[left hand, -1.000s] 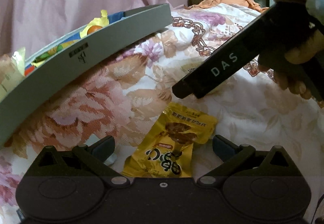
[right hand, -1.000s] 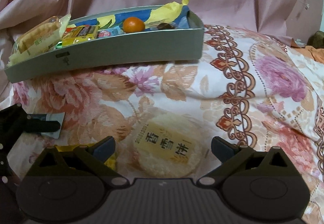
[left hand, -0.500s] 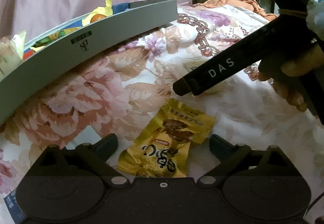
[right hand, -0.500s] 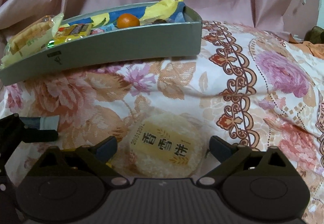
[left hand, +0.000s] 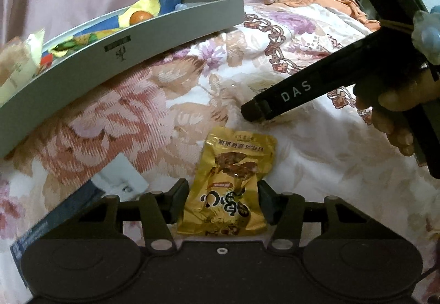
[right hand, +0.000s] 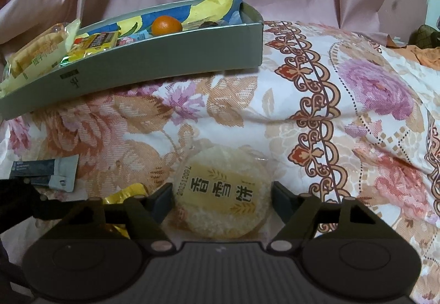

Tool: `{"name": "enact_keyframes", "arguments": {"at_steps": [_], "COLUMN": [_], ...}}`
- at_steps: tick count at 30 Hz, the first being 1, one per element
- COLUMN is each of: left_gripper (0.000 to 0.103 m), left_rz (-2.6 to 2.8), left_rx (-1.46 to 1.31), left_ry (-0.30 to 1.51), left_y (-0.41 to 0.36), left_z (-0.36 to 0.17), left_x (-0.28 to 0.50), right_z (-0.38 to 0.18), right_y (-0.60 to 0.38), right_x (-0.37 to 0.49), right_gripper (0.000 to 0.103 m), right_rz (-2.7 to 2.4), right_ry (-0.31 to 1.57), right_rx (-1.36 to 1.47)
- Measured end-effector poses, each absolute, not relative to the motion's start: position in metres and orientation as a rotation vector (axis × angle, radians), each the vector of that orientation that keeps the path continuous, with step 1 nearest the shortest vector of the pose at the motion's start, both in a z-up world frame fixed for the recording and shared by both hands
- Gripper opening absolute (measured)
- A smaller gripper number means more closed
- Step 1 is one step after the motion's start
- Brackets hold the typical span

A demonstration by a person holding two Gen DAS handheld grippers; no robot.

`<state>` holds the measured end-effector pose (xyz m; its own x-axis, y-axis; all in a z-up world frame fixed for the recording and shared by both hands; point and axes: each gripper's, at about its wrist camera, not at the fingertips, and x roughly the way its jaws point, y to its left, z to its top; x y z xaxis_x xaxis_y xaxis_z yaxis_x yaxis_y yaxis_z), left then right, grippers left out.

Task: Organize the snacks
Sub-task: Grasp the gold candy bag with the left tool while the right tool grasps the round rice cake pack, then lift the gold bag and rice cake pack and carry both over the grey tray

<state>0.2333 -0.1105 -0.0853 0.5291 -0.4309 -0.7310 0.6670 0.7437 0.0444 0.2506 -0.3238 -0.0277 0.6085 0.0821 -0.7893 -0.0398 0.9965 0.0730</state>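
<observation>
the left gripper (left hand: 222,201) is seen closed in on the gold snack packet (left hand: 231,188), with both fingers pressed against the packet's sides while it lies on the floral bedspread (left hand: 137,122). the right gripper (right hand: 222,201) is set around the round rice cracker (right hand: 222,191); its fingers stand right at the cracker's edges, but whether a firm hold has been made cannot be told. in the left wrist view the right tool is seen from outside, just beyond the gold packet.

beside the left gripper a small dark-and-white sachet (right hand: 45,172) is left lying on the bedspread, touched by neither tool.

farther back, the grey tray (right hand: 165,56) rests tilted on the bedding. inside it are held a small orange (right hand: 166,25), a yellow-and-blue wrapper (right hand: 211,5), a yellow boxed snack (right hand: 101,41), and, at its left end, a pale biscuit pack (right hand: 35,56) that sticks over the rim.

the task is judged to be partly done: several snacks are already gathered in the tray, while 3 items are seen outside it. the 2 at the grippers are judged next to be lifted in, and the sachet last.
</observation>
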Motion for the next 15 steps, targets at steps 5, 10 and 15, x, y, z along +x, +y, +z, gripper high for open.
{"name": "enact_keyframes", "arguments": {"at_steps": [5, 10, 15], "left_gripper": [0.055, 0.055, 0.056], "left_rz": [-0.608, -0.55, -0.549], "left_rx": [0.278, 0.215, 0.198], "left_ry": [0.822, 0.908, 0.948], "left_y": [-0.107, -0.104, -0.104], "left_z": [-0.082, -0.079, -0.079], "left_x": [0.227, 0.22, 0.207], "right_z": [-0.026, -0.023, -0.021], "right_y": [-0.324, -0.326, -0.332], "right_x": [0.246, 0.239, 0.231], "right_gripper": [0.077, 0.077, 0.077], "right_rz": [0.067, 0.066, 0.071], "right_ry": [0.93, 0.962, 1.008], "right_rx": [0.048, 0.069, 0.128]}}
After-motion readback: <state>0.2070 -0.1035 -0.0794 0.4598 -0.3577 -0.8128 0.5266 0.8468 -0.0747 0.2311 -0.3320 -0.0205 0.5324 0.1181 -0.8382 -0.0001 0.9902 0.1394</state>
